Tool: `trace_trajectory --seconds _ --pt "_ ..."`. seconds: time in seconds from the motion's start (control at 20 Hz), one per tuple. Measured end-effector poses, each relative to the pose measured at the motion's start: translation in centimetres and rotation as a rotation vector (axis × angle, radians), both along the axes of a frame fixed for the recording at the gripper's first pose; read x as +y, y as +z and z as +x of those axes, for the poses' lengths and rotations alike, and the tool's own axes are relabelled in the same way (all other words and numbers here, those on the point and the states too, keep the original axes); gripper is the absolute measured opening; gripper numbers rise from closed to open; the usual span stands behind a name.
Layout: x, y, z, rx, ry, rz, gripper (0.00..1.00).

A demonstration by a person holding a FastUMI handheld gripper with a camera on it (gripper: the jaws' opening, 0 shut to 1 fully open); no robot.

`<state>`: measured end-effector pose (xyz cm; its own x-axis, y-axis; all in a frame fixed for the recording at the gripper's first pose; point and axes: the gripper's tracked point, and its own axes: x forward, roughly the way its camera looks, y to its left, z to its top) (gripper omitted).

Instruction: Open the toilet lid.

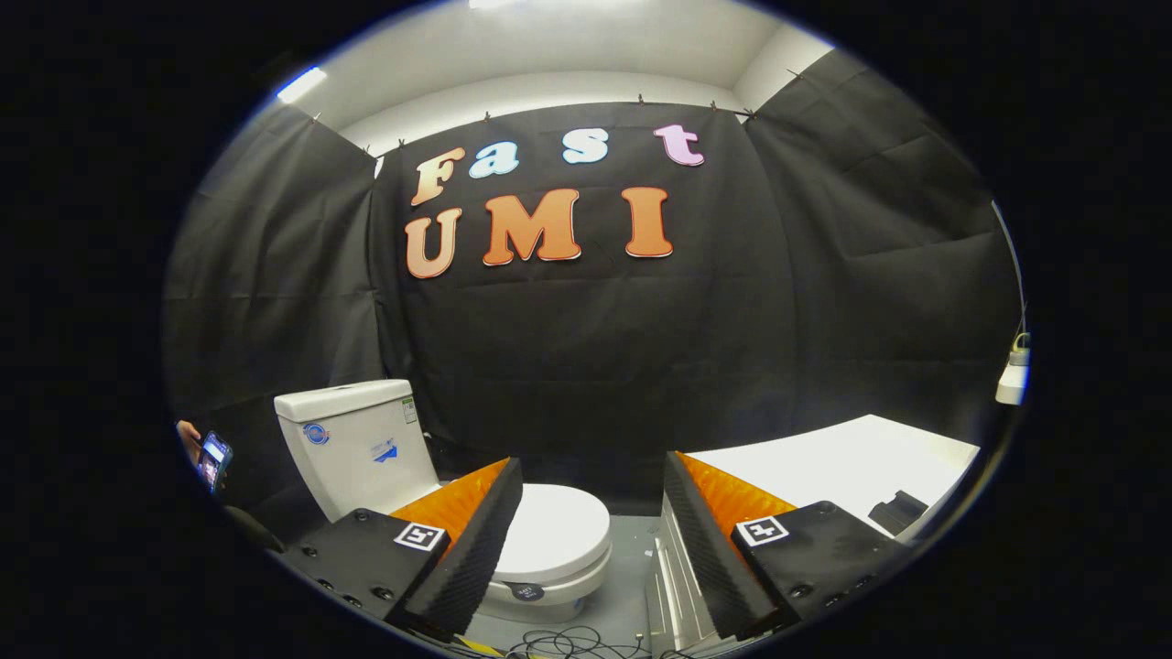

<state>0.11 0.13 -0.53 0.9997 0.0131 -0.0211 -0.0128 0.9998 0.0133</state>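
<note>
Currently toilet lid (554, 531) is down flat on the bowl, closed. It sits ahead of the gripper (586, 549), partly hidden behind the left finger (467, 540), and most of what shows is in the gap between the two fingers. Nothing touches it.

Fingers spread wide, nothing held between them, both clear of the lid. Right finger (705, 540) is off to the lid's right, over the floor (623, 595).

Toilet (549, 567) is white, seen at an angle. Small dark round tag (526, 591) on the front of the bowl, just below the lid edge. Cistern (357, 448) stands upright behind the lid, beyond the left finger, with a couple of stickers on its faces; can't make them out.

Loose dark cables (558, 643) lie coiled on the grey floor just in front of the bowl, between the fingers. Pale slatted structure (673, 586) rises beside the right finger; probably a cabinet or rack side, fisheye distortion makes it hard to call. White flat surface (851, 467) beyond the right finger, with a dark object (897, 511) resting on it near its close edge.

Off beyond the cistern, a hand (189, 439) holds a phone (215, 458). White box-like item (1013, 383) hangs on the booth wall far past the right finger.
</note>
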Motion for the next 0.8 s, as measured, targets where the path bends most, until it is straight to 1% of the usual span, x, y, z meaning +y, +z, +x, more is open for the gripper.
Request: trace_trajectory --seconds 0.15,0.25,0.45,0.65,0.8 --pt "0.1 -0.1 0.0 0.002 0.005 0.008 0.99" --pt "0.6 0.1 0.0 -0.003 0.022 0.029 1.0" --pt "1.5 1.4 -0.1 -0.051 0.053 0.079 0.99" --pt "1.1 -0.1 0.3 -0.006 0.054 0.137 1.0" --pt "0.7 -1.0 0.9 0.04 0.029 0.234 0.98"
